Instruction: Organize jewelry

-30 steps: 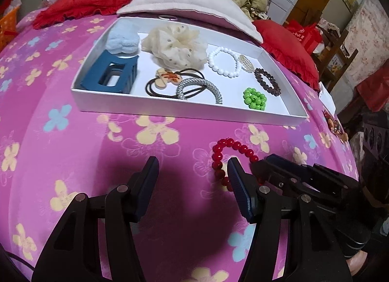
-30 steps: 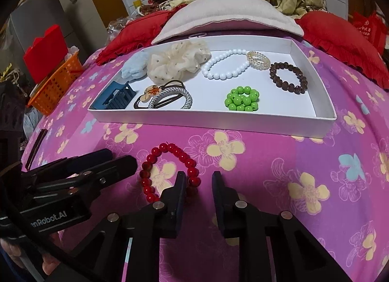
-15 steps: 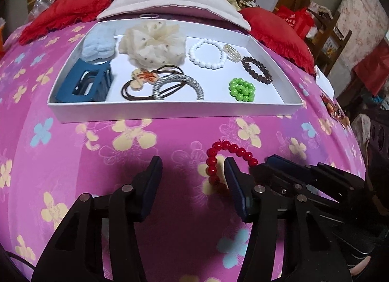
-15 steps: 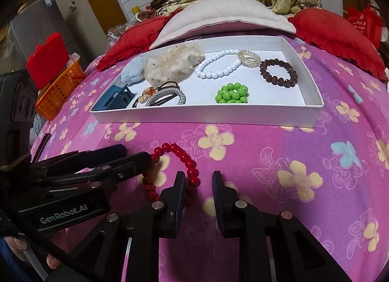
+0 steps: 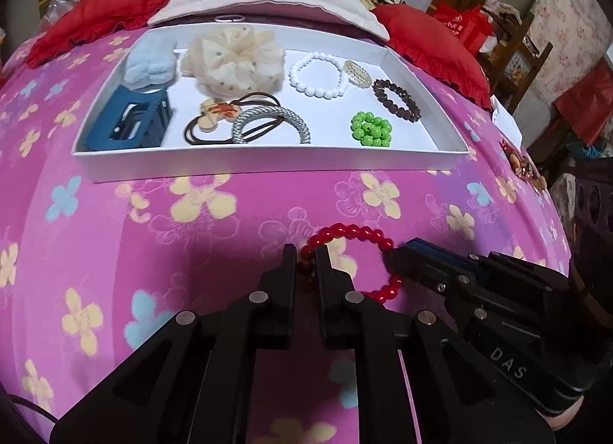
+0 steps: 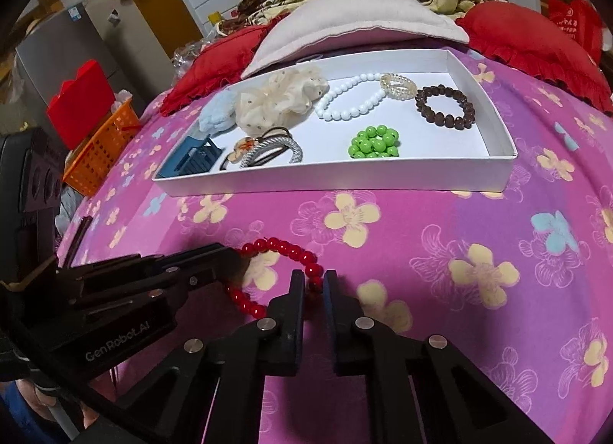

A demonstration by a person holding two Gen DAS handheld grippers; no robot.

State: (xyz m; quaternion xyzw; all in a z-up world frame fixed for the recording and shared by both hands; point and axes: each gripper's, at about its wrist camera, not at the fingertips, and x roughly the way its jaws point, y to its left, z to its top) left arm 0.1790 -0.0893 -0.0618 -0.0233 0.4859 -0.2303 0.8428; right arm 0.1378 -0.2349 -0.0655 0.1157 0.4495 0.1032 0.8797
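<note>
I am pinching the red bead bracelet (image 5: 346,237) on the floral bedspread (image 5: 191,237), near the white tray (image 5: 268,164), left gripper (image 5: 305,258) and right gripper (image 6: 314,283) both clamping beads; I'm lifting evenly, avoiding stretching it.

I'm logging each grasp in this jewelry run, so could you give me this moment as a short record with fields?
surface: pink floral bedspread
target: red bead bracelet, lying on the bedspread in front of the tray
left gripper: shut on the bracelet's left side
right gripper: shut on the bracelet's right side
tray: white tray, holding hair ties, scrunchies and a clip at left, bracelets at right
in tray: white bead bracelet, brown bead bracelet, green bead bracelet
free space: bare tray floor right of the green beads
</note>
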